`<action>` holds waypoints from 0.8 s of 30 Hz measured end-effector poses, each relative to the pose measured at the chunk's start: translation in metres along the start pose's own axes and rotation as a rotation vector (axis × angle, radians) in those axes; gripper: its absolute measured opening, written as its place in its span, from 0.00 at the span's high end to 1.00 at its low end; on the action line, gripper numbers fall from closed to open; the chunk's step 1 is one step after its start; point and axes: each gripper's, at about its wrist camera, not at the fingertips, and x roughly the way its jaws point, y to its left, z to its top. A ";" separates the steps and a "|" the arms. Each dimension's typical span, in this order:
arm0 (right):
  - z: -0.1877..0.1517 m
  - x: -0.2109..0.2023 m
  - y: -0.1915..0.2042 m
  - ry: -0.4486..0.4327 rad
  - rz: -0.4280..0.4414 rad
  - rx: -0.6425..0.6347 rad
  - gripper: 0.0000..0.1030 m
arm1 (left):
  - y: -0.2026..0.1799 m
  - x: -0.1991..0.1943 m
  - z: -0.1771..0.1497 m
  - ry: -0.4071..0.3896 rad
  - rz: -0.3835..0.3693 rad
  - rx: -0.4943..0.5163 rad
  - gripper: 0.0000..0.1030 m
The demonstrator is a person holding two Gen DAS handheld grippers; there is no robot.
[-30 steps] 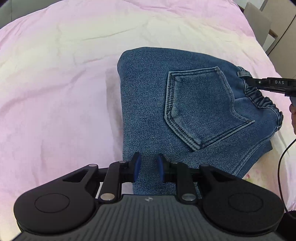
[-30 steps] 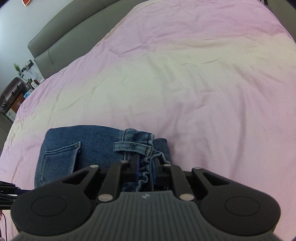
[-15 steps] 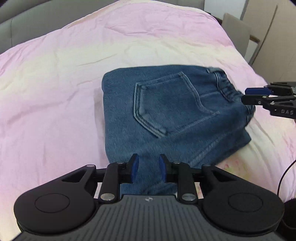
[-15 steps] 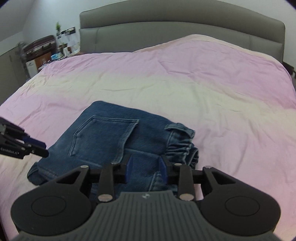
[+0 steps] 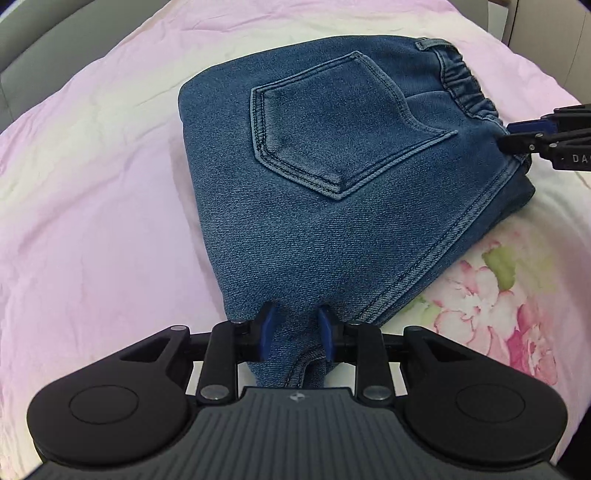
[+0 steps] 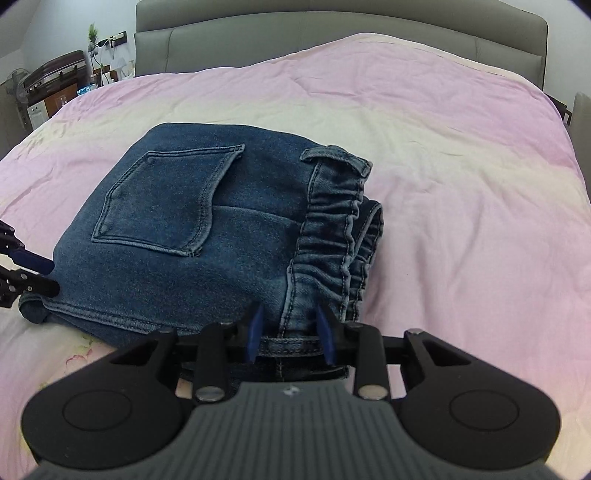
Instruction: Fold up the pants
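Observation:
The blue denim pants lie folded into a compact stack on the pink bedspread, back pocket up. They also show in the right wrist view, with the elastic waistband on the right. My left gripper straddles the near edge of the stack with denim between its blue pads, jaws apart. My right gripper straddles the waistband corner the same way. Its fingertips show at the right edge of the left wrist view.
The pink bedspread runs wide around the pants, with a floral print near the front. A grey headboard stands behind. A nightstand with clutter is at the far left. Furniture stands beyond the bed's right side.
Both grippers have moved in closer and lower over the stack. The right gripper's jaws, shut on the waistband a second ago, now stand apart. The pants have settled flat on the bed.

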 end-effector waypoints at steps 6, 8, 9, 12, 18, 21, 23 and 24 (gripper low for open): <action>0.014 -0.003 0.006 0.027 -0.035 -0.010 0.72 | 0.001 -0.010 0.006 -0.010 0.019 0.006 0.67; 0.020 -0.007 0.005 0.037 -0.030 0.007 0.71 | 0.002 -0.021 0.011 -0.027 0.027 0.010 0.65; 0.024 -0.008 0.004 0.038 -0.024 0.013 0.67 | 0.004 -0.026 0.013 -0.041 0.026 0.011 0.61; 0.036 -0.017 0.002 0.036 0.016 0.060 0.47 | 0.010 -0.037 0.024 -0.076 0.025 0.004 0.50; 0.055 -0.014 -0.015 0.051 0.016 0.137 0.32 | 0.020 -0.038 0.049 -0.125 0.039 -0.029 0.42; 0.062 -0.004 -0.029 0.086 0.027 0.203 0.31 | 0.033 -0.029 0.059 -0.133 0.017 -0.078 0.34; 0.063 0.005 -0.041 0.123 0.046 0.261 0.30 | 0.044 -0.022 0.065 -0.133 -0.006 -0.119 0.32; 0.064 0.009 -0.045 0.135 0.055 0.288 0.30 | 0.050 -0.018 0.067 -0.134 -0.020 -0.143 0.29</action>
